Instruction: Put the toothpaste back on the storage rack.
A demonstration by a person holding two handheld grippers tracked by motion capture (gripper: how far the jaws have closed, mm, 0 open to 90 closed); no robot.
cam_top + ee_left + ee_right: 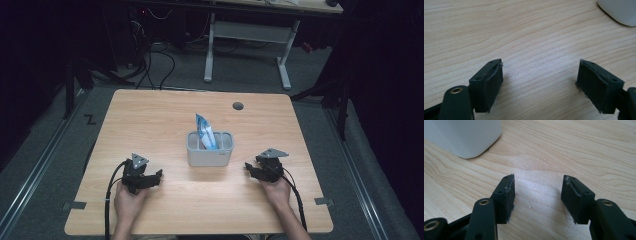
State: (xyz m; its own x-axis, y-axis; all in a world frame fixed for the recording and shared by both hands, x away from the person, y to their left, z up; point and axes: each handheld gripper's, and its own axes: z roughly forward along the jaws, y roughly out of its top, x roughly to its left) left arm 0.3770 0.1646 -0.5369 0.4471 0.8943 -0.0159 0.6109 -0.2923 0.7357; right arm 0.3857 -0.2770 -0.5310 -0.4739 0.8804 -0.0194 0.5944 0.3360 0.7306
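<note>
Container: a grey-white bin (210, 155) is standing upright at the middle of the table, between the two grippers and apart from both; its rounded corner is showing at the upper right of the left gripper view (621, 12) and at the upper left of the right gripper view (461, 137).
Contents: a blue and white packet (205, 132) is standing inside the bin, leaning slightly and rising above the rim; its print is too small to read.
Left gripper: the left gripper (156, 176) is resting low over the table, to the left of the bin and a little nearer the person, pointing toward the bin.
Left jaws: standing wide apart in the left gripper view (540, 83), with bare wood between the pads and nothing held.
Right gripper: the right gripper (248, 168) is sitting to the right of the bin, near its lower corner, pointing toward it.
Right jaws: standing apart in the right gripper view (537, 196), with bare wood between the pads and nothing held.
Hands: the left hand (127, 200) and right hand (277, 192) are coming in from the near edge, each gripping its tool.
Table: a light wooden table (150, 120) is carrying a round grey cable port (238, 106) near its far edge, well behind the bin.
Surroundings: a grey floor (45, 165) is lying around the table; a white-legged desk (250, 45) is standing beyond it.
</note>
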